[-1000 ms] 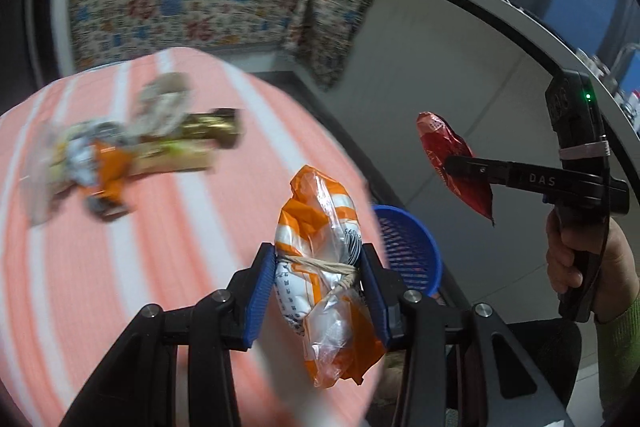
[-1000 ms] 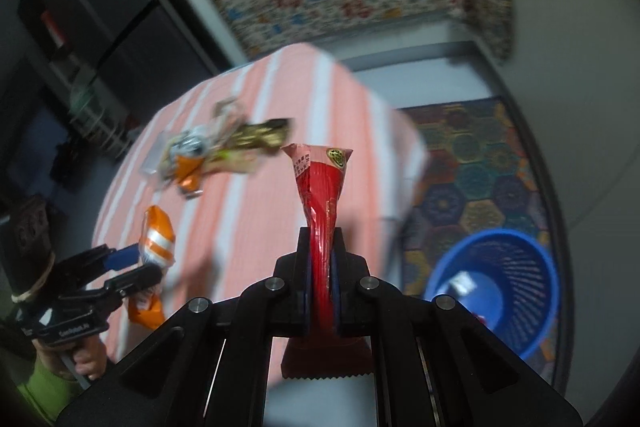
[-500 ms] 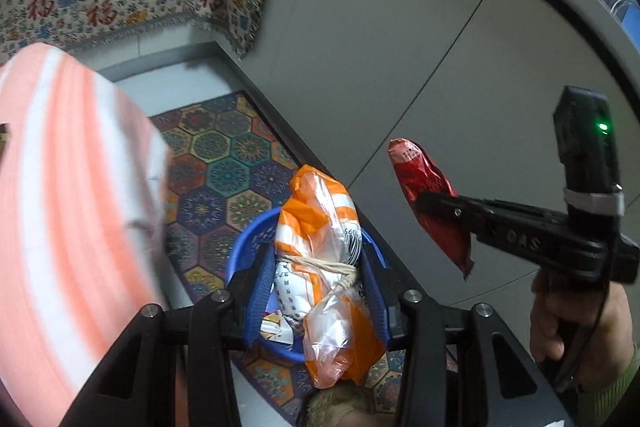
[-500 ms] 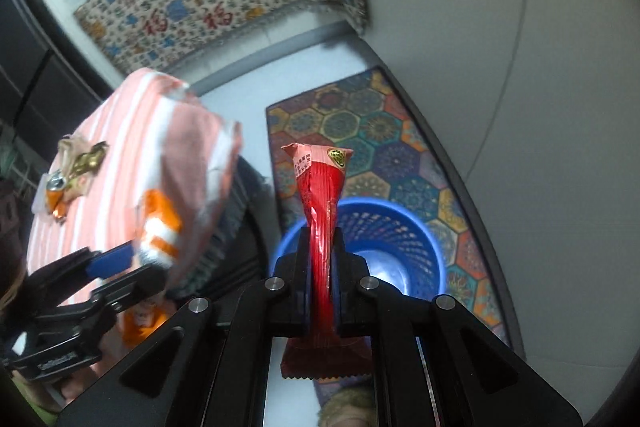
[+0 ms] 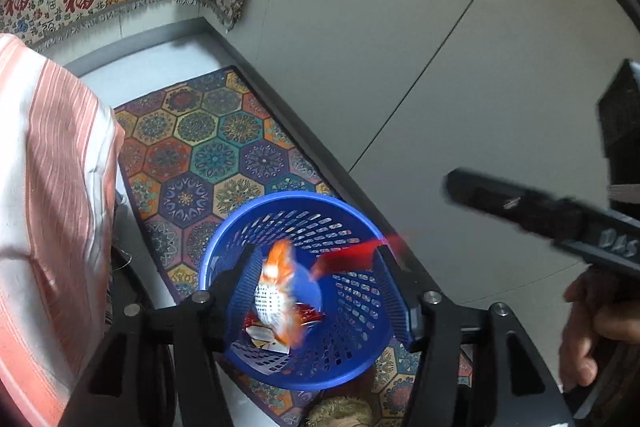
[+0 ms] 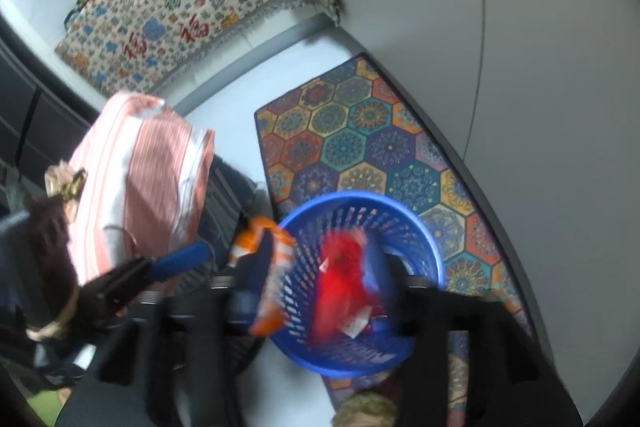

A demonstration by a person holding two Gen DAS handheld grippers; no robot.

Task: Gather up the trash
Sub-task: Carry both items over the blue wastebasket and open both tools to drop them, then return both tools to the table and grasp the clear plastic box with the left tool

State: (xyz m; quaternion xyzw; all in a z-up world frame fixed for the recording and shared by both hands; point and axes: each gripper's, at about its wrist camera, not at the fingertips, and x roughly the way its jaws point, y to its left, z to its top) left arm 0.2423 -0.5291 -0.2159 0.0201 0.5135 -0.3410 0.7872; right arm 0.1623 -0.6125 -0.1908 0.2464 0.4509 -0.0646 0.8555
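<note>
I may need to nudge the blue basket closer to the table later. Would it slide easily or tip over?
The blue basket looks like thin perforated plastic holding only a few wrappers, so it is probably light and would slide readily. It stands on a patterned rug, which may drag at its base. It seems to narrow toward the bottom, so a push high on the rim could tip it.

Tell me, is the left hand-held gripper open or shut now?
Open. In the left wrist view the left hand-held gripper has its fingers spread wide, and the orange wrapper is between them, blurred, touching neither, above the blue basket.
</note>
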